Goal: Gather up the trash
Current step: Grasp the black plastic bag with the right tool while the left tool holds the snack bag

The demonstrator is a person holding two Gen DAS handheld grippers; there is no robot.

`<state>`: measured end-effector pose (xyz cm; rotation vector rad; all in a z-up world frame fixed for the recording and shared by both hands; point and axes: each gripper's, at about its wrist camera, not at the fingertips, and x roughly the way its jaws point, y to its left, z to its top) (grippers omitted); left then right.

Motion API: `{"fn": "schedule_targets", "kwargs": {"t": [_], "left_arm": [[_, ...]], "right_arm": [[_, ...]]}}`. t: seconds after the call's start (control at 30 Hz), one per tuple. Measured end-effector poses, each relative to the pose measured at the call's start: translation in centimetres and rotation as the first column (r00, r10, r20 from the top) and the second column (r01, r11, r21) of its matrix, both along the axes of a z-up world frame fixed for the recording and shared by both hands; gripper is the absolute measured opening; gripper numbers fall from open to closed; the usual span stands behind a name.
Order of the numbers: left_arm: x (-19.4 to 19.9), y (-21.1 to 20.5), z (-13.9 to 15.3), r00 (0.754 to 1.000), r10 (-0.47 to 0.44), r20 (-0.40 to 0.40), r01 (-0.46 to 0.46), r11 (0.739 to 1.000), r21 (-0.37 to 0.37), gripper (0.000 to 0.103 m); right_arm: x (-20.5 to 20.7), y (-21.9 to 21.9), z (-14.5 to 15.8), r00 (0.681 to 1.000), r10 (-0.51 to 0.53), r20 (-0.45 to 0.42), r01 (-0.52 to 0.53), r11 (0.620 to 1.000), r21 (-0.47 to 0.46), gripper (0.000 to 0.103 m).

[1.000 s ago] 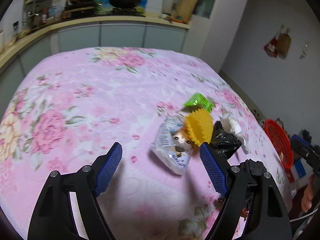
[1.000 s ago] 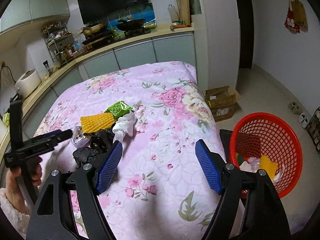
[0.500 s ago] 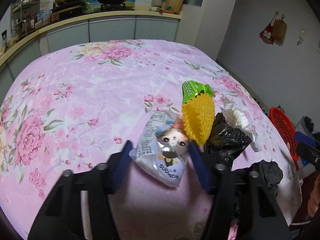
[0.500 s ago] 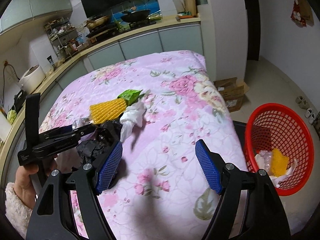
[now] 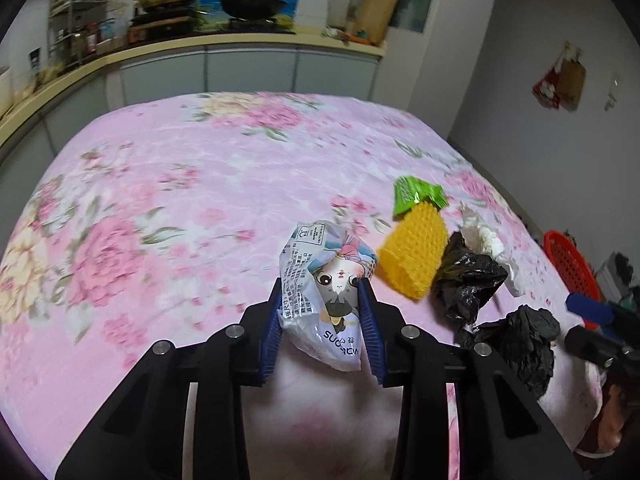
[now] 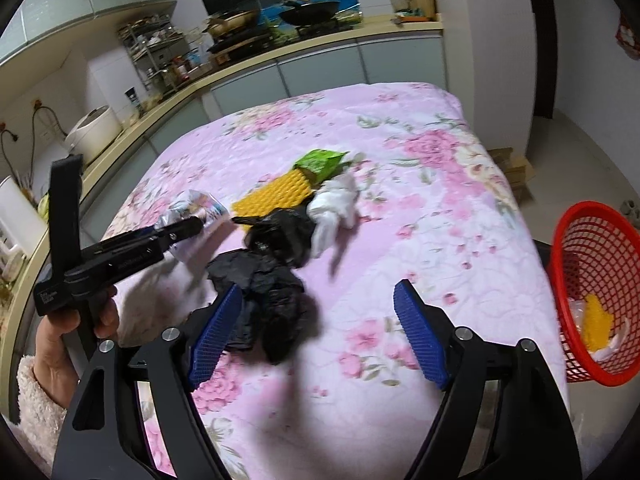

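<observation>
Snack wrapper (image 5: 328, 292) pinched betw. just-closing left gripper (image 5: 322, 320) jaws.

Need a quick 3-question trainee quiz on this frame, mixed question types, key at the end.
1. True or false: the left gripper has its jaws closed on the white cartoon-cat snack packet.
2. What sits directly against the yellow ridged foam sleeve at its far end?
A. a green foil wrapper
B. a red cup
C. a blue sponge
3. Fill in: the right gripper, jaws open, has its left pad beside a crumpled ____ plastic bag.

Key: 1 true; 2 A; 3 black.
</observation>
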<state>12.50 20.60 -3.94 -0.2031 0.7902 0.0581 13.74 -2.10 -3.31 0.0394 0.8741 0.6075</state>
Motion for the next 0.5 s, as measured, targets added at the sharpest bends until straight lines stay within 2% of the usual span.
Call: {"fn": "schedule_targets", "kwargs": {"t": [0.27, 0.5], "left_arm": [[-3.0, 3.7, 1.6, 0.99, 0.138, 0.04, -0.138, 0.99, -0.017, 0.034], [-3.6, 4.7, 1.7, 0.984, 0.175, 0.041, -0.174, 0.984, -0.029, 0.034]], "right_arm": [[0.0, 3.0, -1.1, 0.997, 0.073, -0.026, -0.073, 0.997, -0.014, 0.078], [0.6, 5.1, -1.9, 0.996, 0.089, 0.001, -0.089, 0.994, -0.063, 0.078]]}}
